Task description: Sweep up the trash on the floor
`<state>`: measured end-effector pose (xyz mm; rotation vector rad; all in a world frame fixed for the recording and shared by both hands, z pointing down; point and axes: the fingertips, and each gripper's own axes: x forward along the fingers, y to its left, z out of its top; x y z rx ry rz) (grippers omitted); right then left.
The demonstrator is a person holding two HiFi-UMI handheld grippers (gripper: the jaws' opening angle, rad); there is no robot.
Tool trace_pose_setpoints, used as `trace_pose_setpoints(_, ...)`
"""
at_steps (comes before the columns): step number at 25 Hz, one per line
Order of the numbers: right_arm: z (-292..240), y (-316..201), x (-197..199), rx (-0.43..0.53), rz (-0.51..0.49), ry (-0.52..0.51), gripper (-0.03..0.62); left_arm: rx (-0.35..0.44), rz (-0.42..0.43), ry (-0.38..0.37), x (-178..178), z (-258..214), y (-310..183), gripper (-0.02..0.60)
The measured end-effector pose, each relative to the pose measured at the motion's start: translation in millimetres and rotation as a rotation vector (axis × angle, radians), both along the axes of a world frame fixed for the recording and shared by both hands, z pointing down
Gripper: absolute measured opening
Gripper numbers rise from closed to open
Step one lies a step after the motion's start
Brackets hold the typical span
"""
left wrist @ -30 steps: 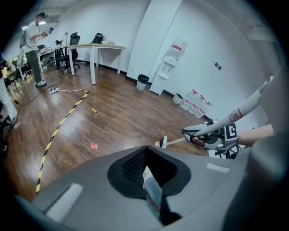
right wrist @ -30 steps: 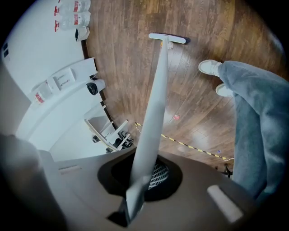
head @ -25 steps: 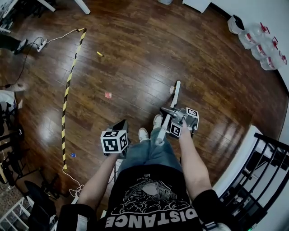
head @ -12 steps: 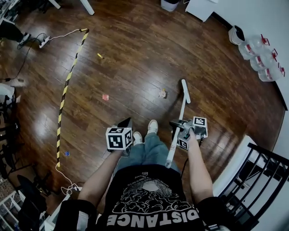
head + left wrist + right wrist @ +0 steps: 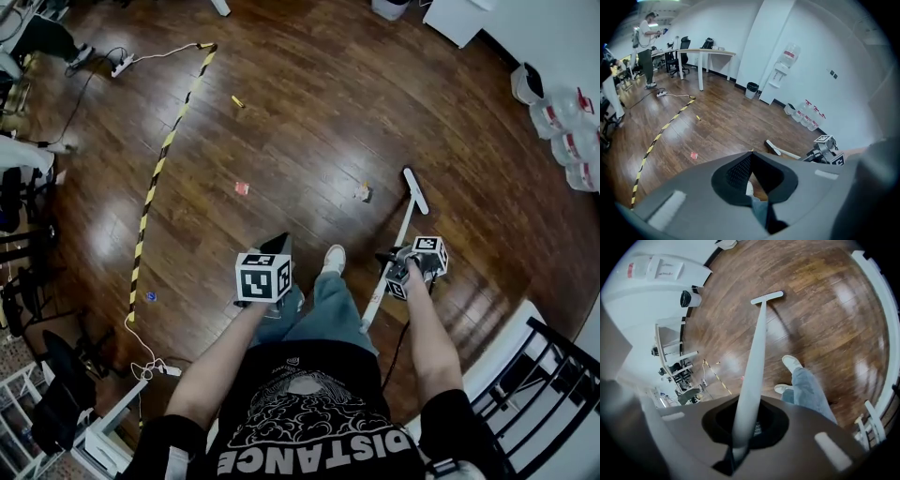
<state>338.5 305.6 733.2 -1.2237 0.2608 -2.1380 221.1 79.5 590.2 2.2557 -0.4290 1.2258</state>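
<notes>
The right gripper [image 5: 743, 427] pinches the handle of a white long-handled broom [image 5: 757, 348], whose flat head sits ahead of it at the dark wooden floor [image 5: 309, 122]. A crumpled pale scrap [image 5: 362, 192] lies just beside that head, on the side toward the left gripper [image 5: 751, 157], whose jaws are pressed together and empty. A small red scrap [image 5: 693, 155] lies ahead of it, to its left.
</notes>
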Motion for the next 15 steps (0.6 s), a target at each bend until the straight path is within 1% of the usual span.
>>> trace_pose_setpoints(2, 3.0, -13.9, -15.1, 0.029, 0.022, -0.04, 0.003, -0.003, -0.009, -0.009, -7.3, 3.2, -2.2, 0.005)
trace_pose_setpoints(3, 4.5, -19.6, -24.5, 0.037, 0.016, -0.055, 0.003, -0.006, -0.016, -0.01, -11.6, 4.4, -3.5, 0.005)
trace_pose_setpoints(6, 4.1, -39.3, -50.1, 0.039, -0.044, -0.06, 0.003, -0.018, -0.046, 0.001, -24.8, 6.4, -13.1, 0.005)
trace_pose_setpoints(9, 2.8, -55.7, -71.7, 0.028, -0.075, -0.064, 0.0, -0.025, -0.044, 0.006, -39.7, 9.2, -23.9, 0.005)
trace_pose_setpoints(12, 5.2, -73.3, -95.8, 0.023, -0.073, -0.083, 0.0, -0.039, -0.041, 0.01, -56.0, 14.2, -36.7, 0.005)
trace_pose_setpoints(15, 2.6, -100.6, -121.5, 0.045, -0.05, -0.098, 0.0, -0.048, -0.042, 0.018, -72.7, 18.2, -52.8, 0.005)
